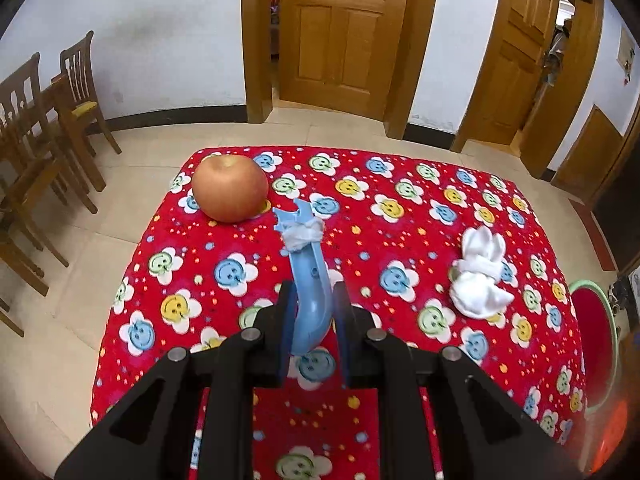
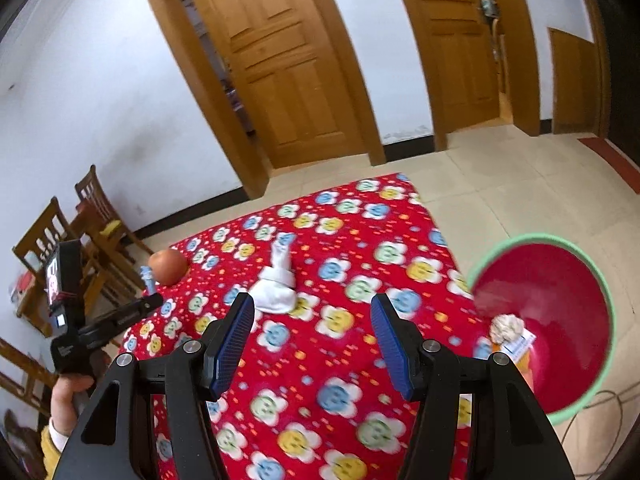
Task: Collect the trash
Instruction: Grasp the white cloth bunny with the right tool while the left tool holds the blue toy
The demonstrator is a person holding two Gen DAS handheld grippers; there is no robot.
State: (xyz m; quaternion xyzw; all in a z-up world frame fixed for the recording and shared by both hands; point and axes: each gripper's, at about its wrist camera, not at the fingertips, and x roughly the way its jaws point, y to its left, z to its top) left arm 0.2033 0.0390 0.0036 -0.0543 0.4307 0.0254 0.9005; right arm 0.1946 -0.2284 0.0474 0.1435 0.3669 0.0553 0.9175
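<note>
The left gripper (image 1: 310, 320) was clamped tight on a blue plastic tool (image 1: 307, 280), which ran up from between the two fingers with its far end wrapped in a scrap of white tissue (image 1: 301, 236), all of it held above the red flowered tablecloth (image 1: 400, 208). An apple (image 1: 229, 187) sat just beyond and left of that wrapped tip. The white sock (image 1: 478, 274), knotted, lay on the cloth well off to the right of those fingers. Over on the other side, the right gripper (image 2: 312, 336) stood half open and held nothing; the sock (image 2: 276, 286) lay ahead, nearer its left finger (image 2: 232, 340). The red basin (image 2: 560, 320) sat beside the table's right edge with a crumpled paper ball (image 2: 507, 327) inside.
</note>
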